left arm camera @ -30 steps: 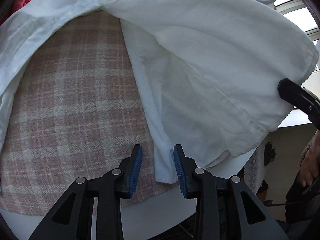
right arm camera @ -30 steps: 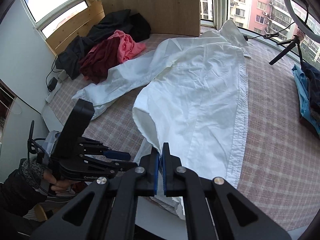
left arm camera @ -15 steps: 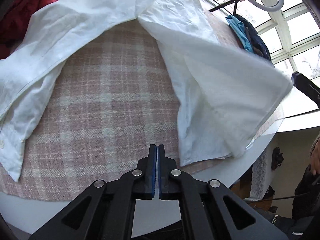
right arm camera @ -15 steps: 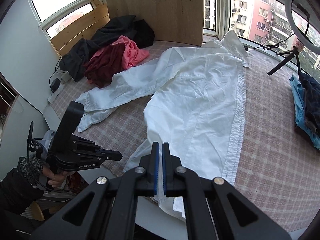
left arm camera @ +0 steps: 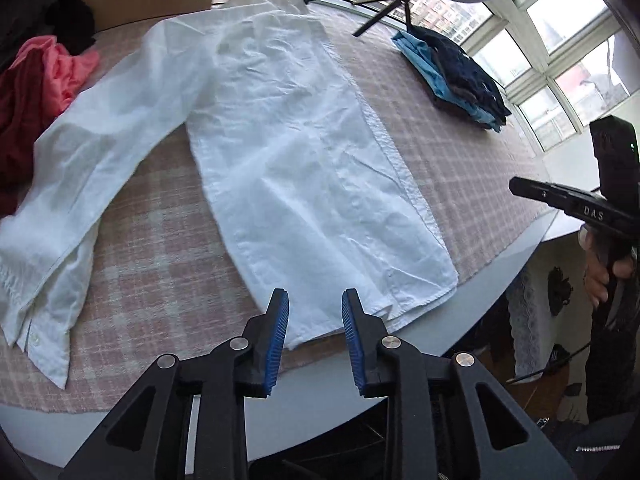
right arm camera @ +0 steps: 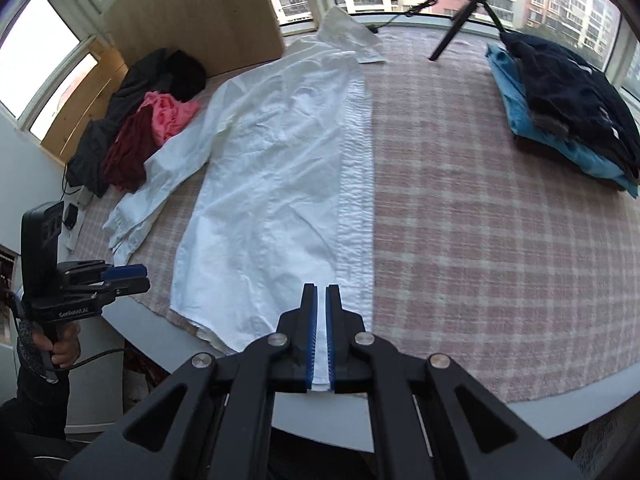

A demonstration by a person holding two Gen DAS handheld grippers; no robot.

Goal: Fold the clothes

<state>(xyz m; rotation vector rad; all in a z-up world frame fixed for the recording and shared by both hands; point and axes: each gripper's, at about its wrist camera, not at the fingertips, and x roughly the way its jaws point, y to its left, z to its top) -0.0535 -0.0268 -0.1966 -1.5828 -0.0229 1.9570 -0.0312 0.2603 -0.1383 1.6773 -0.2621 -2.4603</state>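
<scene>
Shirt [right arm camera: 276, 184] spread flat on checked tablecloth [right arm camera: 460, 240]. Left gripper [left arm camera: 315, 300] just opened, nothing between, above hem. Right gripper [right arm camera: 321, 292] pinched on hem at near edge.

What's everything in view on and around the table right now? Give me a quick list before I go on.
white shirt: one, white, spread flat along the middle of the table, collar at the far end, one sleeve trailing off to the left in the right wrist view
plaid tablecloth: one, pink and cream, covering the table
unfolded clothes pile: one heap, black, dark red and pink, far left corner
folded clothes stack: one stack, dark navy on light blue, far right
wooden board: one, tan, upright behind the pile
tripod: one, black, far edge by the windows
left gripper: black with blue pads, jaws have just been opening, nothing between them
right gripper: jaws shut on the shirt's near hem
</scene>
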